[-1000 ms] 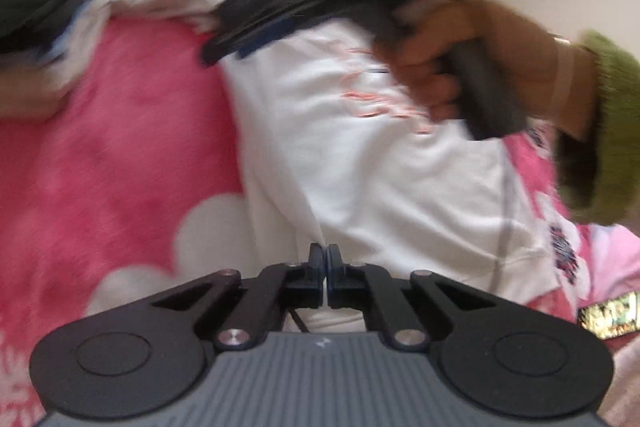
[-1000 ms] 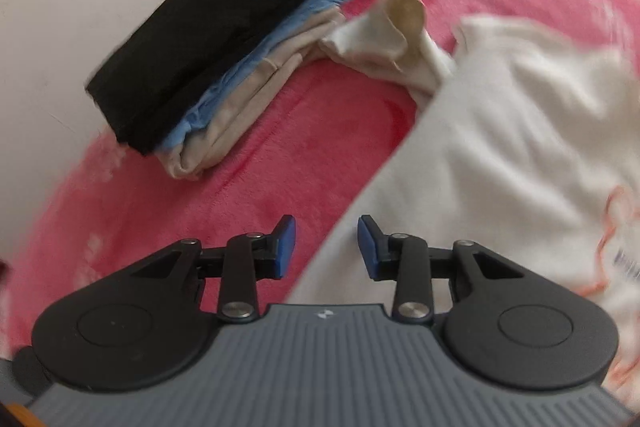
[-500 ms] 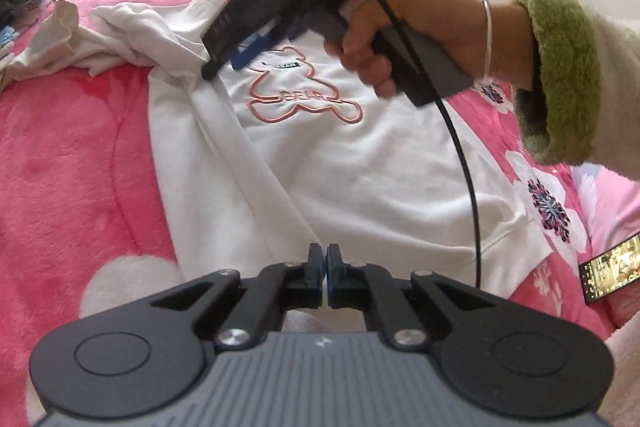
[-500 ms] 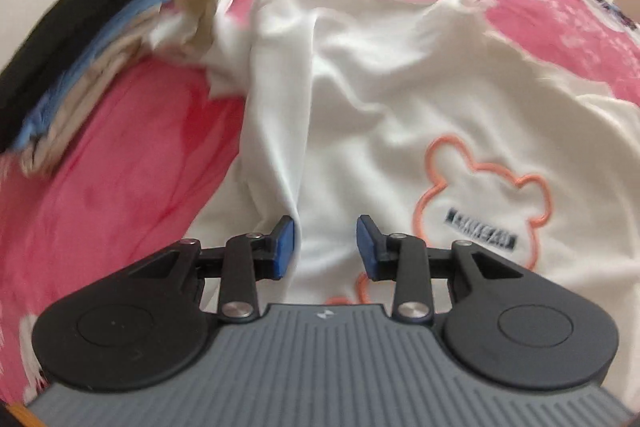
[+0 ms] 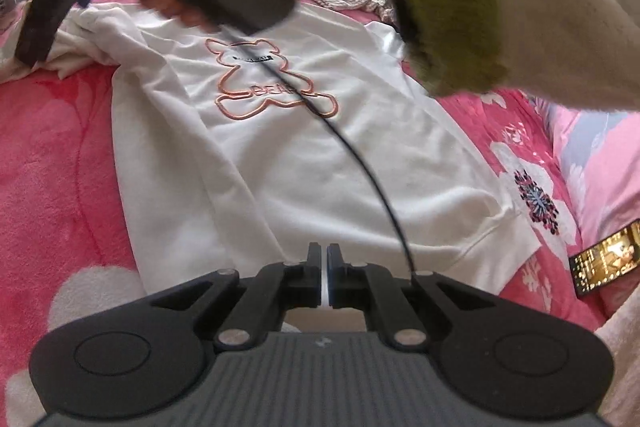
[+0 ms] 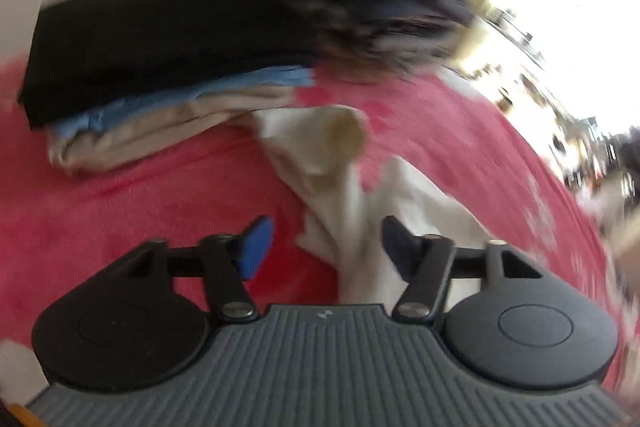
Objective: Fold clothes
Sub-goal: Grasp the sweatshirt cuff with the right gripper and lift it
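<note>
Sweatshirt [image 5: 312,155] spread on the bed [image 5: 56,163]

A folded stack of clothes [image 6: 152,67] lies on the bed beyond its sleeve [image 6: 328,147]; a phone [image 5: 604,259] lies right of the hem.

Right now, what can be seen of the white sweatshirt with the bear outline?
The white sweatshirt lies front up, mostly flat, on the pink floral blanket. It looks like soft knit, with an orange bear outline on the chest. Its hem is nearest the shut left gripper; one sleeve lies bunched toward the folded pile.
</note>
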`<state>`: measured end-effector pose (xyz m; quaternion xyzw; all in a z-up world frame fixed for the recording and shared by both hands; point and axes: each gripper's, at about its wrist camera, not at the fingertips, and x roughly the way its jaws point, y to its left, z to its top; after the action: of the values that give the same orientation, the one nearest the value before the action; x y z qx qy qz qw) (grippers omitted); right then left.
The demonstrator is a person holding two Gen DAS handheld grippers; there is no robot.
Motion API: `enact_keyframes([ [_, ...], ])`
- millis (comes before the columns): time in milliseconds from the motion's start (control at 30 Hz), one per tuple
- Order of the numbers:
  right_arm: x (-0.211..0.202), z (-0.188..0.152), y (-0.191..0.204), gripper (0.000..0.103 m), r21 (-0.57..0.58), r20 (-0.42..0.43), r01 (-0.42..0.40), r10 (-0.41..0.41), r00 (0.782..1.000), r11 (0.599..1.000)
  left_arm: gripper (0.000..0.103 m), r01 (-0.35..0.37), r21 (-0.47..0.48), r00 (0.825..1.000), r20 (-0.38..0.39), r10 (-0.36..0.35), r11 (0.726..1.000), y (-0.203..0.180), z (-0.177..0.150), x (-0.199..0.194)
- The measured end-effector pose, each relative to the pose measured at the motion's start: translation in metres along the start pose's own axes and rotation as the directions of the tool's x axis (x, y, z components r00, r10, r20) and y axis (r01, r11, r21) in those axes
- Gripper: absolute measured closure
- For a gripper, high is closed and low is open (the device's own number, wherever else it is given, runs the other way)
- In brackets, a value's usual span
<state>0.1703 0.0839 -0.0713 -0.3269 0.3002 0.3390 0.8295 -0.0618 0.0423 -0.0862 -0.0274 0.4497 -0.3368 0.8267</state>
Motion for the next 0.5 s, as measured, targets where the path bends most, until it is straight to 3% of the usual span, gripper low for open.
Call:
enact_keyframes([
  [133,0.051,0.026,0.001,0.019,-0.035,-0.028,0.017,-0.018,0.999,0.999,0.099,-0.010,-0.021,1.000,0.004,0.010,1.000,0.006,-0.001,0.002],
  [233,0.089,0.037,-0.021,0.021,0.096,-0.079,-0.010,0.018,0.997,0.995,0.099,-0.018,-0.035,1.000,0.011,0.019,0.999,0.011,-0.002,0.002],
  [300,0.104,0.038,-0.043,0.059,0.250,-0.101,-0.086,0.114,0.988,0.964,0.099,-0.013,-0.054,1.000,0.015,0.013,0.998,0.016,-0.002,0.004],
  [333,0.107,0.038,-0.056,0.087,0.342,-0.097,-0.113,0.154,0.983,0.933,0.099,-0.009,-0.064,1.000,0.016,0.010,0.998,0.018,-0.002,0.005],
  [433,0.088,0.033,-0.097,0.092,0.540,0.038,-0.178,0.187,0.982,0.823,0.099,0.001,-0.081,1.000,0.019,0.000,0.997,0.024,-0.001,0.007],
  [500,0.060,0.020,-0.132,0.092,0.658,0.215,-0.281,0.184,0.959,0.699,0.098,0.010,-0.088,1.000,0.019,-0.008,0.996,0.026,-0.001,0.009],
])
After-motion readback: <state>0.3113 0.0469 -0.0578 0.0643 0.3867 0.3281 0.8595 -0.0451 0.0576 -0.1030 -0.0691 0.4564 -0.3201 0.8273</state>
